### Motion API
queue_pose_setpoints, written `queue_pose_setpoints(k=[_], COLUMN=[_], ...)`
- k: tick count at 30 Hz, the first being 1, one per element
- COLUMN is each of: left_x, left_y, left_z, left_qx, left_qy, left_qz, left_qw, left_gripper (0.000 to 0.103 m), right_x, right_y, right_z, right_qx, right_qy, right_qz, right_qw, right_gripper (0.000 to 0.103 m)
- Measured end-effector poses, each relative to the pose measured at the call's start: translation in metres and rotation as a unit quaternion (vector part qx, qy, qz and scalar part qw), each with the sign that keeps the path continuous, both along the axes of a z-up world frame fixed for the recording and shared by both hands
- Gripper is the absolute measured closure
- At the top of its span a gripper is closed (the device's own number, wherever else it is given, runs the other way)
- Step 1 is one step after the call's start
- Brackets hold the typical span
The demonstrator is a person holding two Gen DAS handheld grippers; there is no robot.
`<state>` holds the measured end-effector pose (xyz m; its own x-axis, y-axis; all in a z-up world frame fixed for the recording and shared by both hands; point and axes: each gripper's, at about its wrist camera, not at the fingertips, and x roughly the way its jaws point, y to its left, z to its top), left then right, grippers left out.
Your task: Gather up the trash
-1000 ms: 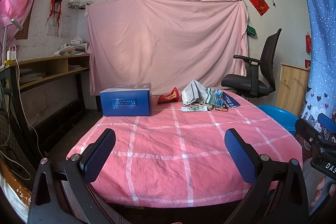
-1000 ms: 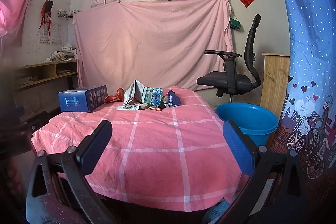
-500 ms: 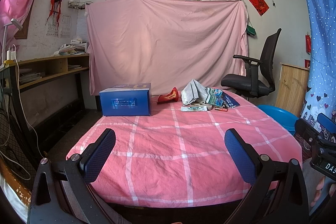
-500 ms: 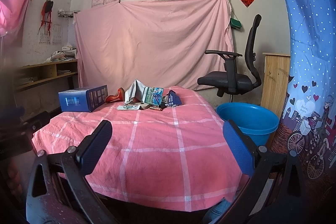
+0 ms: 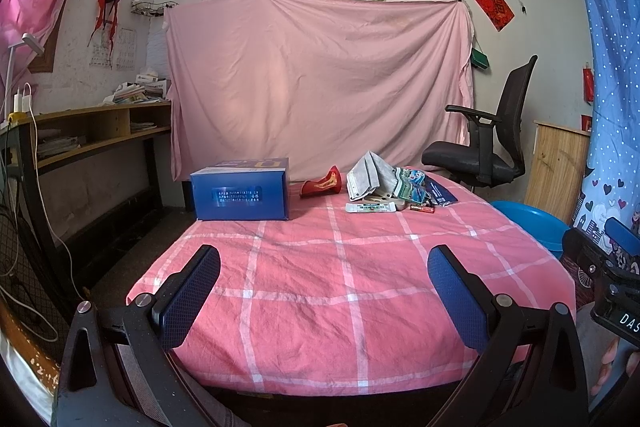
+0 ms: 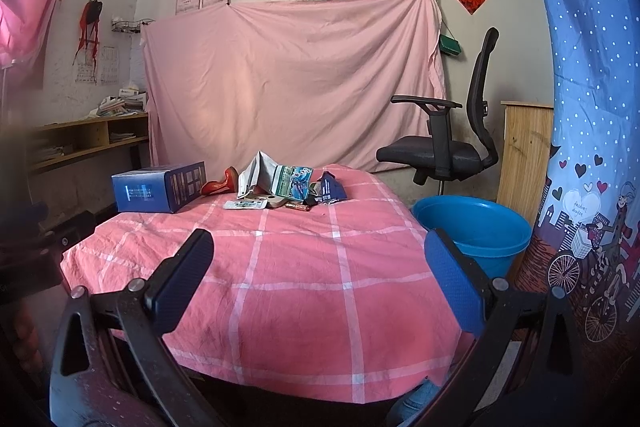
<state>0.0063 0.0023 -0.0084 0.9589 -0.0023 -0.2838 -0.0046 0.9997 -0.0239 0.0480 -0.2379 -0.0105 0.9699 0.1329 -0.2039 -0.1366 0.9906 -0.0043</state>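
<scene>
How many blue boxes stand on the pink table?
1. The blue box stands at the far left of the table, left of the trash pile. The pile may hide smaller ones.

Left gripper (image 5: 324,291): black speckled plastic frame, silver round screws, two textured dark-blue finger pads (image 5: 188,297). Right gripper (image 6: 320,279): identical construction, with white lettering "DAS" on its black housing.

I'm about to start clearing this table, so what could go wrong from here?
The trash pile lies at the table's far end, a long reach for both open grippers, the left gripper and the right gripper.
The blue bucket stands off the table's right side, so small pieces like the battery may drop short.
</scene>
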Motion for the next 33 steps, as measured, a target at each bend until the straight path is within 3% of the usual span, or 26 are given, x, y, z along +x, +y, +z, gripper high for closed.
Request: queue_pose_setpoints(k=[23,27,33], left_x=[0.002,0.015,0.053], left_y=[0.003,0.003,0.000], left_z=[0.006,0.014,0.026], left_qx=[-0.012,-0.019,-0.025], left_qy=[0.009,0.009,-0.004], left_qz=[0.005,0.005,0.007], left_qw=[0.9999,0.9998,0.9997], left_gripper=[0.001,0.001,0.001], right_x=[0.006,0.017,0.044], right_y=[0.000,-0.004,-0.007], right_z=[0.000,0.005,0.025], right_qx=[-0.001,0.011,-0.021], right_qy=[0.012,0.018,-0.013], right_qz=[-0.001,0.008,0.009], right_qw=[1.000,1.000,1.000], right_gripper=[0.000,0.000,0.000])
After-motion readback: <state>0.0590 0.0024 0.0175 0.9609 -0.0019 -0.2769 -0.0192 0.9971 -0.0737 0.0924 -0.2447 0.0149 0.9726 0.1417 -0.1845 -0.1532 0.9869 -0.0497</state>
